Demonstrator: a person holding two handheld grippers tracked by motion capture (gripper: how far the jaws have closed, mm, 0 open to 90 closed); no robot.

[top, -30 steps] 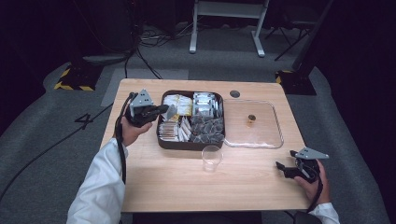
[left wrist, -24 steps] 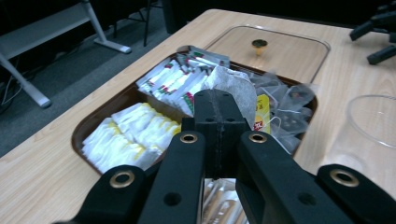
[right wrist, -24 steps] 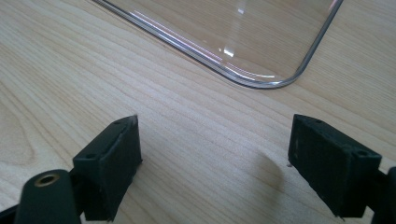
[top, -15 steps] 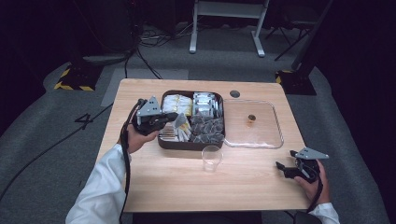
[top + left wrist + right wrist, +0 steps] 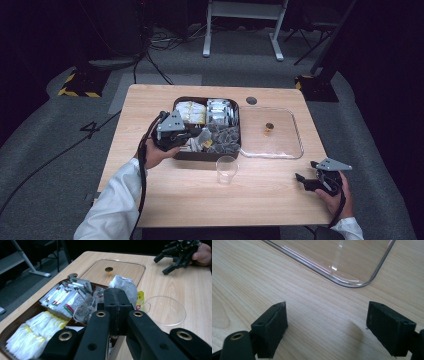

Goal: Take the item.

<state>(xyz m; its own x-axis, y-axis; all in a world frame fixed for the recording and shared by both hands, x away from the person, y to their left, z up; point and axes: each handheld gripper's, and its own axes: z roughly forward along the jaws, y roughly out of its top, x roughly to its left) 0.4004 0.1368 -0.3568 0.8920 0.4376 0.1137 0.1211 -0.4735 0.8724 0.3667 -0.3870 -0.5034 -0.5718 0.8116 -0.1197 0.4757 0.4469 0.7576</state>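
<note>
The left gripper (image 5: pixel 117 302) has its jaws pinched together on a tea bag (image 5: pixel 124 286), which stands up just beyond the jaw tips, above the near edge of the box (image 5: pixel 181 155) and short of the cup (image 5: pixel 166 310) that lies ahead and to one side of them. The likely trouble is a weak hold: the bag is a soft, crumpled pouch of thin grey-white paper, caught by a fold, so a quick swing could let it slip back into the box or onto the table (image 5: pixel 260 200). Its yellow tag (image 5: pixel 140 300) dangles beside the jaws on a thin string and might snag the rim or drape outside it. The cup is clear, thin-walled and round, probably light, so a brush from the black, blocky jaws could tip it or push it away. The box is dark with compartments of flat white and yellow sachets (image 5: pixel 37 331). Well off, the right gripper (image 5: pixel 312 181) holds its jaws wide with nothing between them, just above smooth pale wood, near the rounded corner of the clear lid (image 5: pixel 352 265) in front of it.
</note>
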